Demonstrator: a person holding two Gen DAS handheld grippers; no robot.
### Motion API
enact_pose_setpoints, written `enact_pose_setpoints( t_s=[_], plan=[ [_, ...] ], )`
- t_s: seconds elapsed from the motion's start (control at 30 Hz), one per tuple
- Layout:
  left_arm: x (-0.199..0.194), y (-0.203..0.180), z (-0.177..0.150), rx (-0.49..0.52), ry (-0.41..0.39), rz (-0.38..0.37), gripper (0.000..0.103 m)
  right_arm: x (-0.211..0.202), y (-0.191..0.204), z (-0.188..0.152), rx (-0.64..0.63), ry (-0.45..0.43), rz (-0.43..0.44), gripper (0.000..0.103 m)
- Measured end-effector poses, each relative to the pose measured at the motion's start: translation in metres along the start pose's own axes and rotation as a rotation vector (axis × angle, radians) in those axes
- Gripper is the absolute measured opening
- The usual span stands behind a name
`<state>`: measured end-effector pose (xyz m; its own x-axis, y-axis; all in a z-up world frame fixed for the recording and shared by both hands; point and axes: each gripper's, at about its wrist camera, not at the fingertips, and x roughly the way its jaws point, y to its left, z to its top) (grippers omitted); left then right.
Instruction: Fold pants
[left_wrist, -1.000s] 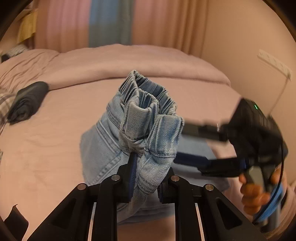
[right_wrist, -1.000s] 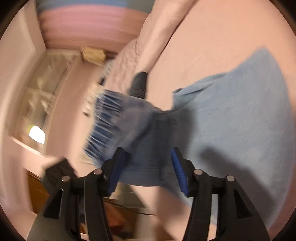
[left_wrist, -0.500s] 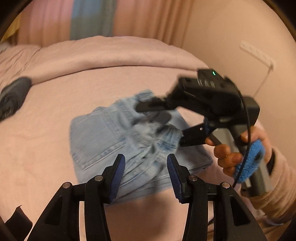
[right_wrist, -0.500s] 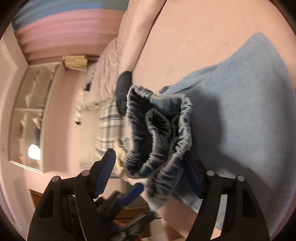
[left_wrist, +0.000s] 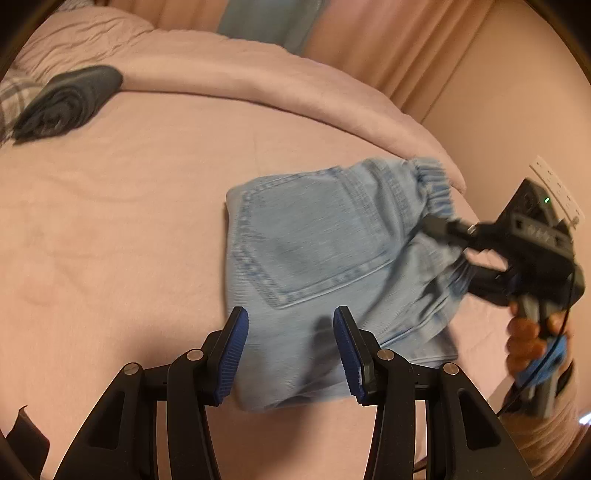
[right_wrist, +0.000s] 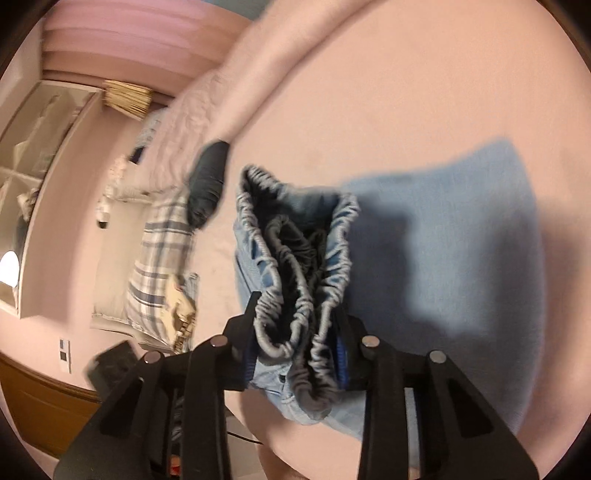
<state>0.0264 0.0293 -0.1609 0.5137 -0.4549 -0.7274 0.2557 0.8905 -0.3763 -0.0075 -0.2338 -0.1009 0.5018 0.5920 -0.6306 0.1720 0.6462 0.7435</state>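
Light blue denim pants (left_wrist: 317, 254) lie folded on the pink bed (left_wrist: 110, 229), back pocket up. My left gripper (left_wrist: 290, 354) is open and empty, its blue pads over the near edge of the pants. My right gripper (left_wrist: 456, 247) is at the right of the left wrist view, shut on the bunched elastic waistband (right_wrist: 299, 280). In the right wrist view the right gripper (right_wrist: 297, 354) clamps that gathered waistband, lifted above the rest of the pants (right_wrist: 461, 236).
A dark folded garment (left_wrist: 66, 101) lies at the far left of the bed, next to a plaid pillow (right_wrist: 159, 258). A rolled pink duvet (left_wrist: 258, 74) runs along the back. A wall with a power strip (left_wrist: 557, 192) is close on the right.
My left gripper let go of the waistband, opened and drew back. My right gripper closed on the waistband and pulled it right, over the folded pants.
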Motion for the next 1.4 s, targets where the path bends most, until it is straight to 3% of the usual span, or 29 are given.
enact_pose_setpoints(
  t_s=[0.2,0.43,0.63,0.77,0.83,0.93,1.0,1.1,1.2,1.27,1.4],
  plan=[
    [0.0,-0.012,0.008,0.029,-0.018,-0.028,0.046,-0.037,-0.005,0.009,-0.005,-0.058,-0.007,0.031],
    [0.018,-0.029,0.009,0.099,0.025,-0.015,0.046,-0.065,-0.038,-0.002,0.083,-0.107,0.024,0.031],
    [0.039,-0.036,0.003,0.164,0.076,0.089,0.046,-0.041,-0.095,-0.01,0.178,-0.001,-0.093,0.03],
    [0.034,-0.037,-0.001,0.198,0.075,0.108,0.046,-0.041,-0.097,-0.01,0.154,-0.018,-0.093,0.029],
    [0.03,-0.034,0.0,0.199,0.071,0.096,0.046,-0.048,-0.094,-0.008,0.145,-0.007,-0.121,0.037],
    [0.023,-0.029,-0.001,0.18,0.07,0.069,0.046,-0.071,-0.067,-0.004,0.047,-0.079,-0.27,0.051],
    [0.018,-0.028,0.002,0.162,0.053,0.054,0.046,-0.087,-0.04,0.001,-0.08,-0.17,-0.385,0.051],
    [0.001,-0.02,-0.001,0.139,0.016,0.055,0.046,-0.098,0.003,0.006,-0.26,-0.245,-0.351,0.048],
    [-0.011,-0.014,-0.01,0.155,0.02,0.084,0.046,-0.076,0.027,0.011,-0.353,-0.197,-0.342,0.038],
    [-0.015,-0.01,-0.021,0.173,0.039,0.092,0.046,-0.055,0.031,0.012,-0.39,-0.151,-0.354,0.036],
    [-0.007,-0.014,-0.044,0.239,0.088,0.121,0.046,-0.015,0.002,0.011,-0.434,-0.057,-0.573,0.03]
  ],
)
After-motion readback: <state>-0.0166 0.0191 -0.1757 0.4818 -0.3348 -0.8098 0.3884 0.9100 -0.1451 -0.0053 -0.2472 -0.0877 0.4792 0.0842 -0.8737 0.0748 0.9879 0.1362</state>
